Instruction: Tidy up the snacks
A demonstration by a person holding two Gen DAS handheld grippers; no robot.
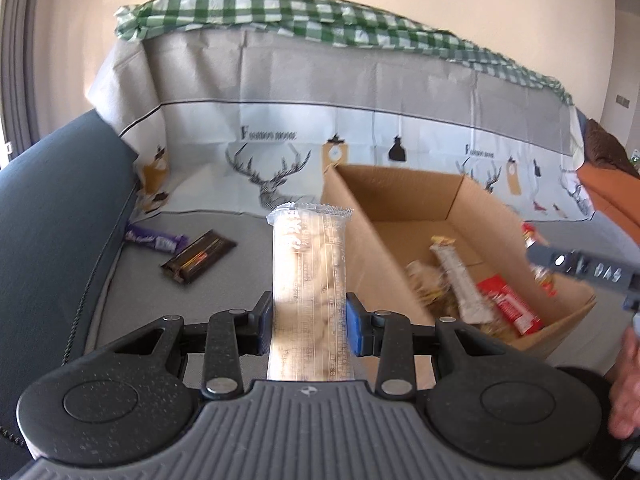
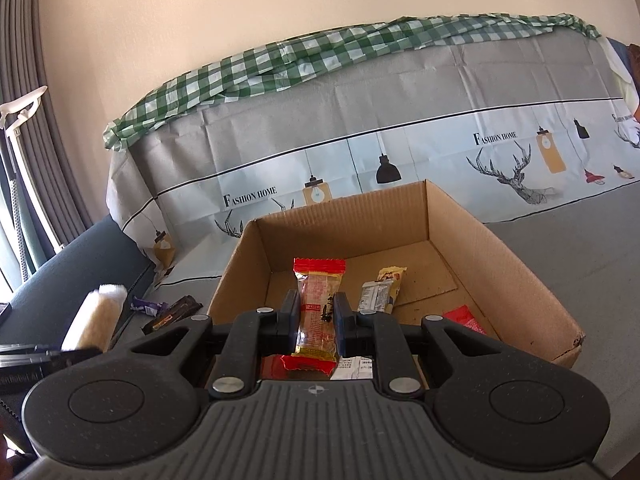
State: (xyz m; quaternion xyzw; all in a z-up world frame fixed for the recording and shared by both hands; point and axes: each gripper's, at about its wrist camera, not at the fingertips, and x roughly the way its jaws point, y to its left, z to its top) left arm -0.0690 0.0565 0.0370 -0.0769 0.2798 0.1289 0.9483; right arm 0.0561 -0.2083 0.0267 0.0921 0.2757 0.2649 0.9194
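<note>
My left gripper (image 1: 309, 322) is shut on a long pale biscuit pack (image 1: 308, 272), held upright left of the cardboard box (image 1: 360, 248). The same pack (image 2: 94, 320) shows blurred at the left of the right wrist view. My right gripper (image 2: 317, 320) is shut on a red-ended snack packet (image 2: 318, 308), held over the box (image 2: 500, 264) near its front. Inside the box lie a grey-and-yellow bar (image 2: 380, 290) and red packets (image 2: 464, 318). A purple bar (image 1: 154, 239) and a dark brown bar (image 1: 199, 257) lie on the grey sofa seat left of the box.
The box sits on a grey cover over a sofa seat (image 2: 580, 248). A printed cloth and a green checked cloth (image 1: 288, 16) drape the backrest. A dark blue armrest (image 1: 52, 208) rises at the left. A hand (image 1: 628, 392) shows at the right edge.
</note>
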